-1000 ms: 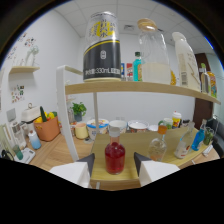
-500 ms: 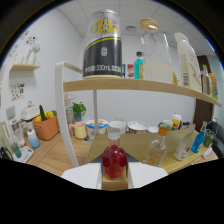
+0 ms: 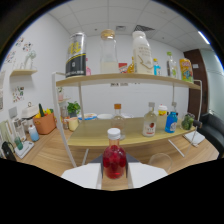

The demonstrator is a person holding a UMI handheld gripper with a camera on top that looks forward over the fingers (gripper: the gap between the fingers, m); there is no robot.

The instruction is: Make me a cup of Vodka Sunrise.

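Gripper view: small red bottle (image 3: pixel 114 159) w/ white cap sits between the two white fingers (image 3: pixel 82 176), which are drawn in narrow and press it on both sides, so the gripper (image 3: pixel 114 175) holds it, bottle upright, prob. the red syrup for the Sunrise. Just beside it, to the side of the far finger, a clear empty glass (image 3: pixel 161 162) stands on the wooden table (image 3: pixel 55 157), most likely the pour target. Beyond, on the lower shelf (image 3: pixel 130 137): a clear bottle w/ orange cap (image 3: pixel 117 117), a clear bottle w/ red label (image 3: pixel 149 124), a blue bottle (image 3: pixel 171 122). Top shelf has a black can (image 3: pixel 76 55) and tall bottles. To do this step well, I'd judge: keep grip firm and low on the body, carry level toward the glass, cap looks on so it needs removing before any pour; tilt slow, as syrup should sink, not splash.
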